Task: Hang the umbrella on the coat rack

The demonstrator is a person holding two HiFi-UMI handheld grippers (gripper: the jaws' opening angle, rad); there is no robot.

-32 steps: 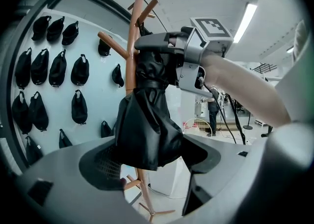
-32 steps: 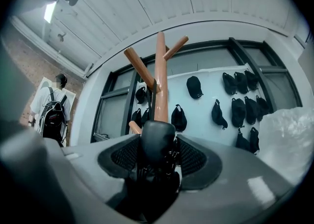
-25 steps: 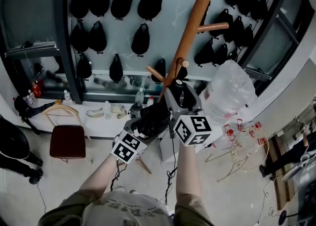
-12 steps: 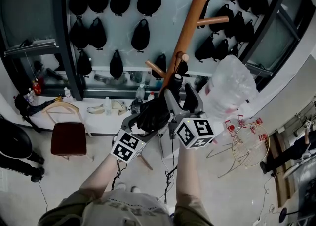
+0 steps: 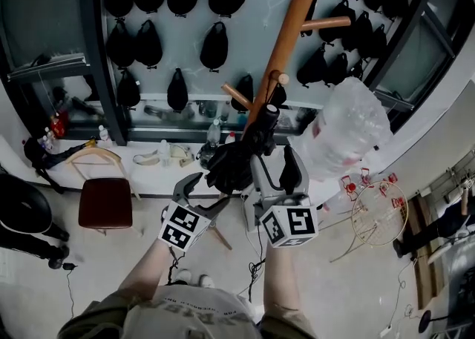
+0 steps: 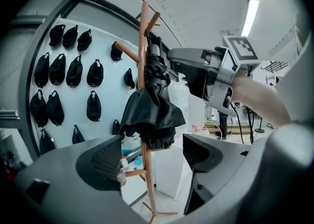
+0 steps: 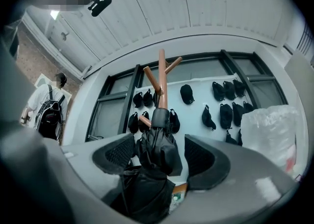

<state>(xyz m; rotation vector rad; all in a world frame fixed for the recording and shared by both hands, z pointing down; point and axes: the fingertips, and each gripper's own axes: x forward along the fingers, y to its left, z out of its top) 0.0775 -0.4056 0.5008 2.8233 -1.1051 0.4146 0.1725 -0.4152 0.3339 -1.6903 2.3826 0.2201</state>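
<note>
Done: we judge the black folded fabric umbrella (image 6: 149,105) hung on the brown wooden coat rack (image 6: 143,37).
Jaws: left gripper (image 6: 153,152) and right gripper (image 7: 159,157) have just been opening, now wide; left empty, umbrella between right's, unpressed.
Remaining: withdrawal.

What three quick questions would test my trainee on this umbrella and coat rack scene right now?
1. True or false: the left gripper clamps the black umbrella.
2. The umbrella hangs on: A the wooden coat rack; B a door handle; C a table.
3. What colour is the chair seat?
Key: 1 false, its jaws stand apart, having just opened wider, not pressing it; 2 A; 3 dark red.
</note>
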